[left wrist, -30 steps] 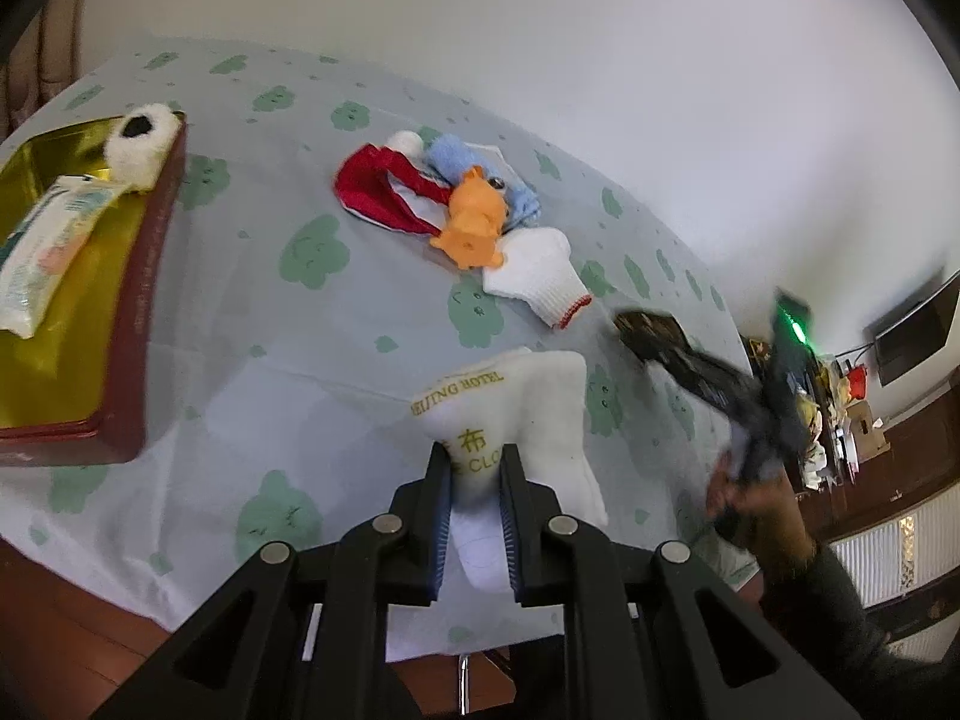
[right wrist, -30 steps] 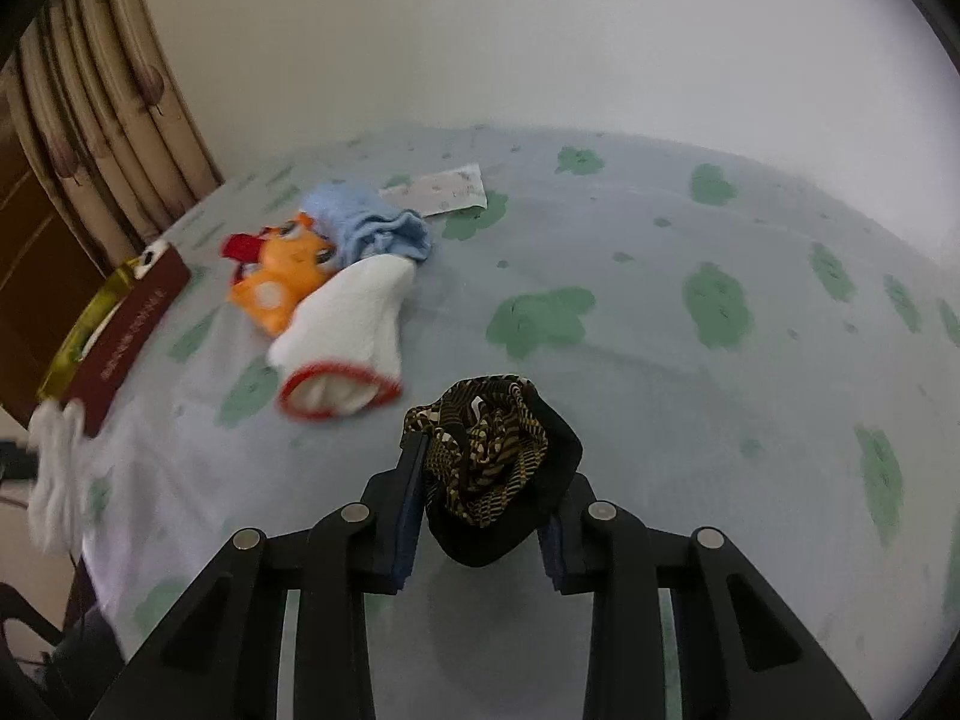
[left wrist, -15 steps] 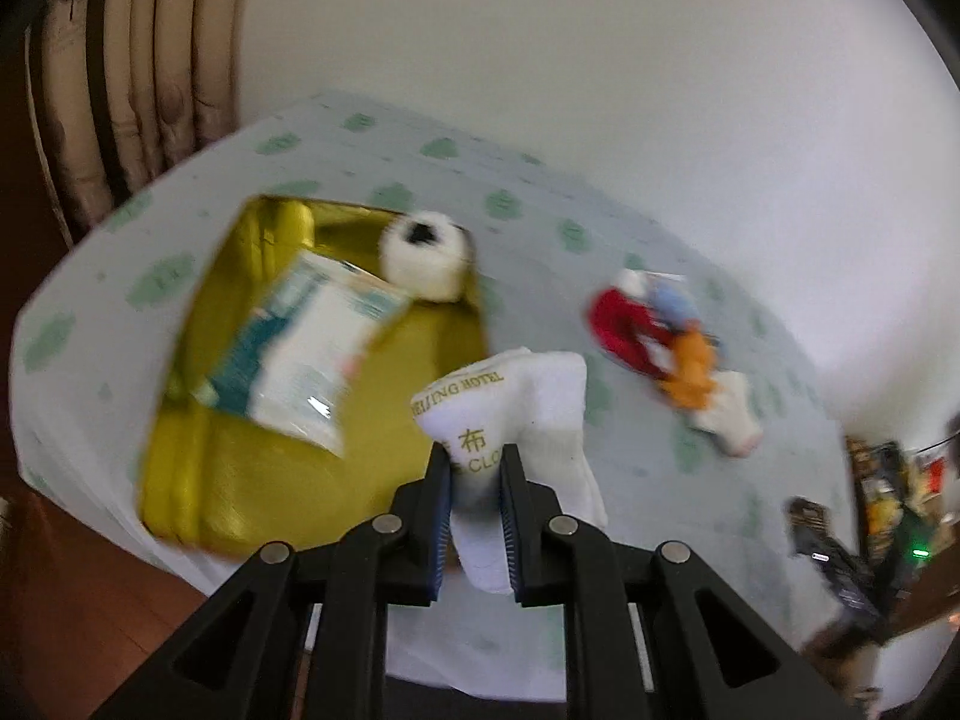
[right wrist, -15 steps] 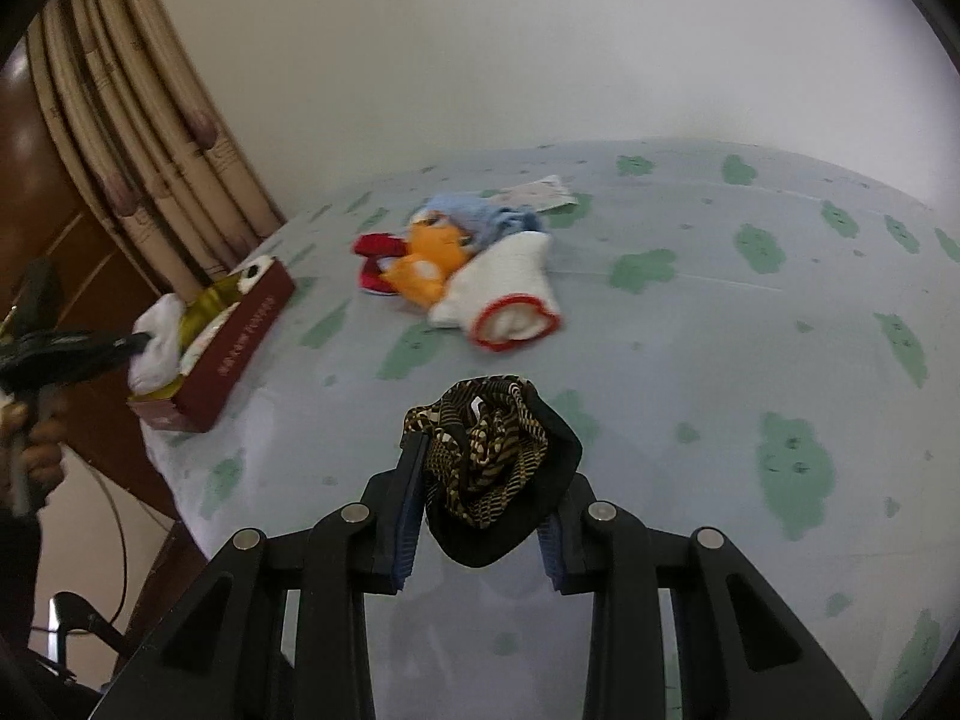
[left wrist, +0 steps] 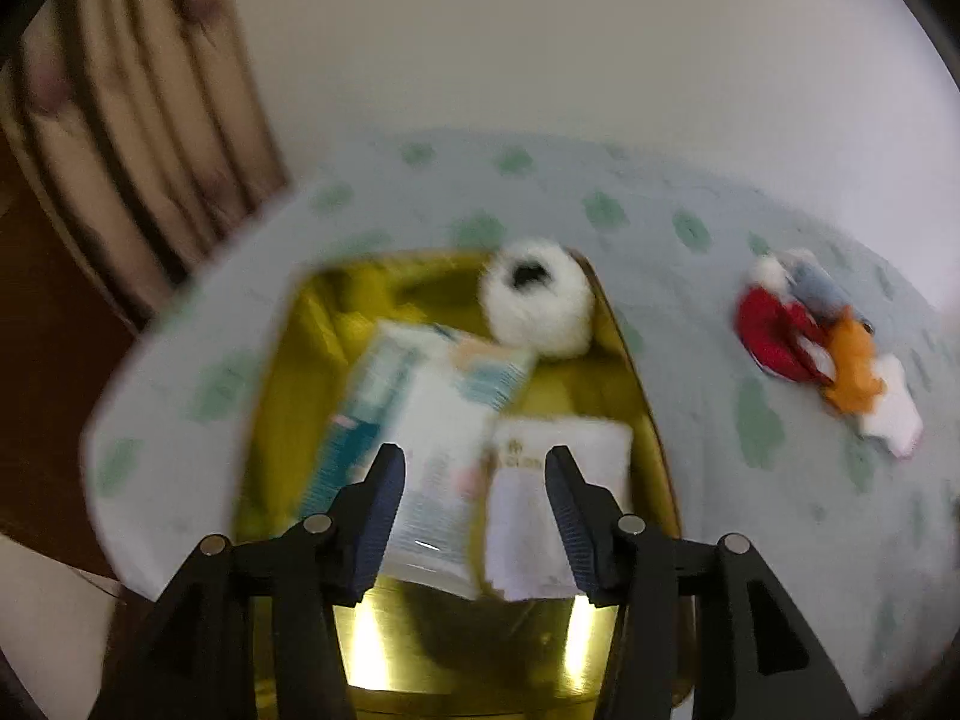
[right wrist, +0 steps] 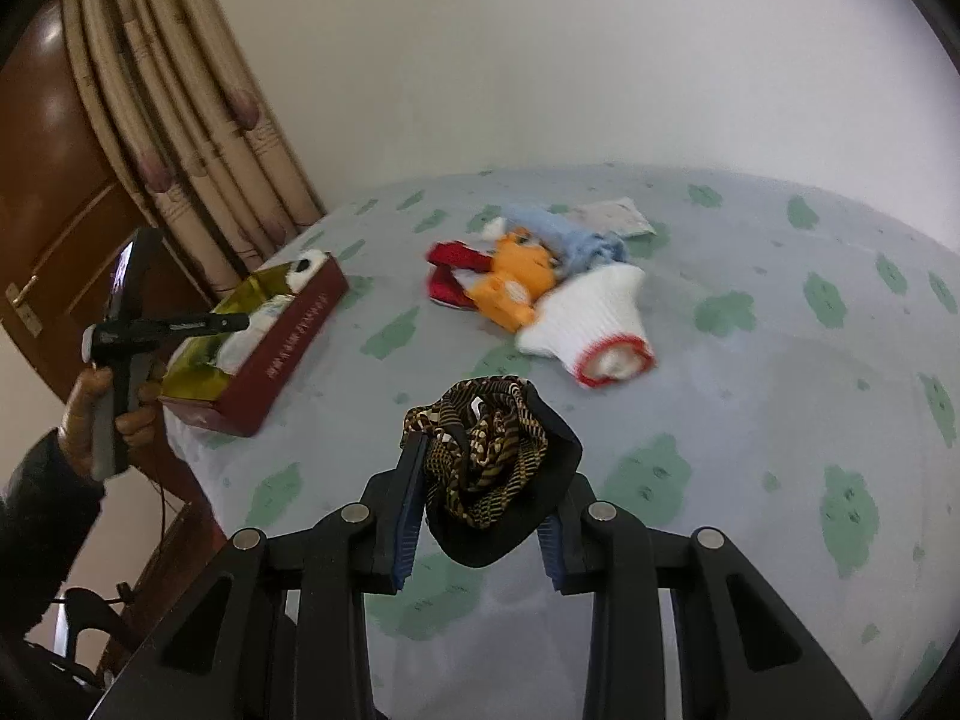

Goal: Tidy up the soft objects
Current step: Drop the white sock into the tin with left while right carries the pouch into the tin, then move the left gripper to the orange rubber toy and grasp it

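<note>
The left gripper (left wrist: 474, 498) hangs over the gold-lined red rectangular box (left wrist: 651, 420), its jaws having just been opening; they stand apart, and the white folded cloth with gold lettering (left wrist: 555, 516) lies released in the box, apparently clear of both pads, though the view is blurred. Beside it lie a white-and-blue plastic packet (left wrist: 432, 420) and a fluffy white plush (left wrist: 537, 306). The right gripper (right wrist: 480, 510) is clenched on a black-and-gold patterned fabric bundle (right wrist: 486, 456) above the green-flowered pale blue table (right wrist: 750, 420)

Open tongs (left wrist: 474, 510), white cloth (left wrist: 558, 516) in tin (left wrist: 648, 420)
</note>
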Demonstrator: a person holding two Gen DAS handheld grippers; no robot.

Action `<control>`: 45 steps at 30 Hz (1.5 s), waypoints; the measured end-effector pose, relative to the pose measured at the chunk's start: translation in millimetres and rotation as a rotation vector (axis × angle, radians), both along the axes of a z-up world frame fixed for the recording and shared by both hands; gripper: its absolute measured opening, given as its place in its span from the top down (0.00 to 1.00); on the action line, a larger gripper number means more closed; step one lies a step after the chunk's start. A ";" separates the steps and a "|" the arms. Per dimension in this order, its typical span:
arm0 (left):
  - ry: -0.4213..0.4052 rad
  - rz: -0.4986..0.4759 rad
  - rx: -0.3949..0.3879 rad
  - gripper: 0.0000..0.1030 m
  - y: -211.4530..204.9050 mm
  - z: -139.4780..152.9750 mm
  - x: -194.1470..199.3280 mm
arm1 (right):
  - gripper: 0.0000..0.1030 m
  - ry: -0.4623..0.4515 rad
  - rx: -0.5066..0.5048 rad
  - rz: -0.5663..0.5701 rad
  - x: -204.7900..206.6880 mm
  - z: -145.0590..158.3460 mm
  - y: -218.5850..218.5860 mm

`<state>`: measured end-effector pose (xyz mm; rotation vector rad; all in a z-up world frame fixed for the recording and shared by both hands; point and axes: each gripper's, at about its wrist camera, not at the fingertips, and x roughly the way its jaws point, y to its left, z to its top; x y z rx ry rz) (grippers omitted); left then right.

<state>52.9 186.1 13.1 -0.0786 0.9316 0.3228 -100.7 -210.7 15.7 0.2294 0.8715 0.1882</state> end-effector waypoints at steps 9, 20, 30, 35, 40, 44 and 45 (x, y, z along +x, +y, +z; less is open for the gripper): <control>-0.153 0.209 -0.129 0.50 11.5 21.0 -111.3 | 0.71 -0.052 0.063 0.249 66.0 24.4 90.3; -0.149 0.272 -0.010 0.51 7.0 13.9 -156.1 | 0.71 0.120 0.065 0.518 201.5 -12.2 257.9; -0.149 0.289 -0.047 0.50 25.0 13.0 -159.0 | 0.71 0.229 -0.096 0.532 278.6 -59.7 326.1; -0.146 0.289 -0.085 0.51 31.1 11.0 -158.1 | 0.64 0.248 -0.103 0.522 296.3 -72.2 342.3; -0.129 0.276 -0.089 0.51 30.8 7.8 -154.8 | 0.18 0.184 -0.089 0.478 299.3 -56.7 338.4; -0.120 0.259 -0.059 0.50 23.7 7.2 -152.2 | 0.16 0.132 -0.033 0.427 292.7 -42.8 316.8; -0.123 0.257 -0.050 0.51 22.4 7.6 -152.6 | 0.16 0.098 0.003 0.411 286.4 -34.3 305.5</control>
